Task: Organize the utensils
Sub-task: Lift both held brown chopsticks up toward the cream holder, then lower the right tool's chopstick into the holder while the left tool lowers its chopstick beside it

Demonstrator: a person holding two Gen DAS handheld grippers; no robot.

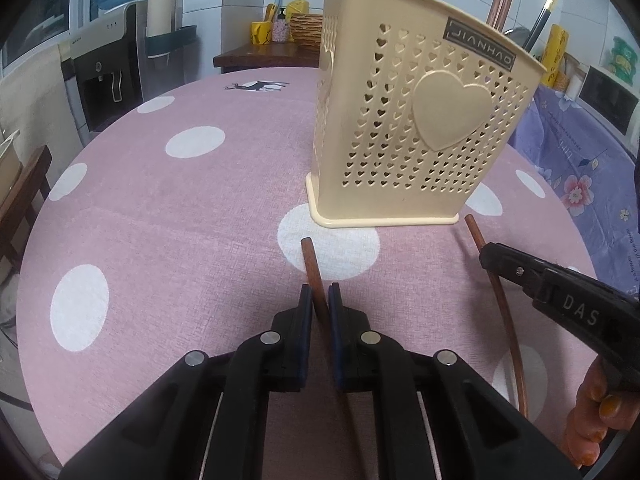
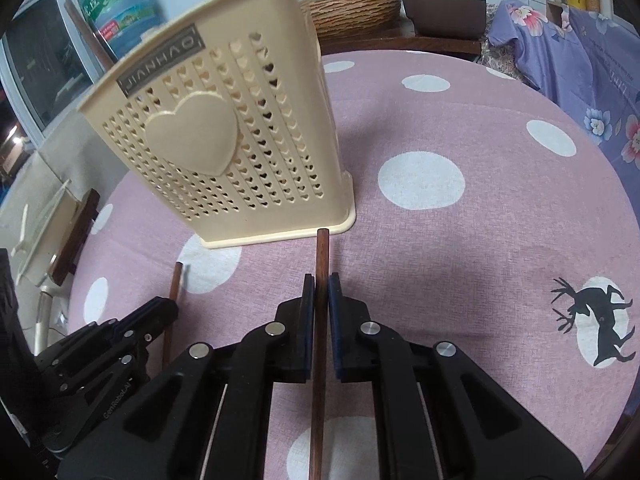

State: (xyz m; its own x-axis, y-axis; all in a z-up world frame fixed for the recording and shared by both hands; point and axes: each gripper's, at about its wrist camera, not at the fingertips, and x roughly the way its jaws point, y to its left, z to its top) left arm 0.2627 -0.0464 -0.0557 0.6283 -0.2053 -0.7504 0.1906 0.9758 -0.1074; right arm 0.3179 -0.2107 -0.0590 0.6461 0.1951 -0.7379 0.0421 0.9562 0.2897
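A cream plastic utensil holder [image 1: 416, 128] with heart-shaped holes stands on the pink dotted tablecloth [image 1: 160, 220]; it also shows in the right wrist view [image 2: 240, 152]. Several chopsticks [image 1: 502, 4] stick out of its top. My left gripper [image 1: 320, 300] is shut on a brown chopstick [image 1: 310, 260] just in front of the holder's base. My right gripper [image 2: 322, 292] is shut on a second brown chopstick [image 2: 322, 252], its tip near the holder's right corner. Each gripper shows in the other's view: the right [image 1: 496, 260], the left [image 2: 160, 312].
A water dispenser [image 1: 104, 72] with a blue bottle stands at the far left. A wooden shelf [image 1: 256, 56] with a wicker basket and cups is behind the table. A purple floral cloth [image 2: 568, 60] covers furniture at the right. A wooden chair [image 2: 76, 236] stands at the left.
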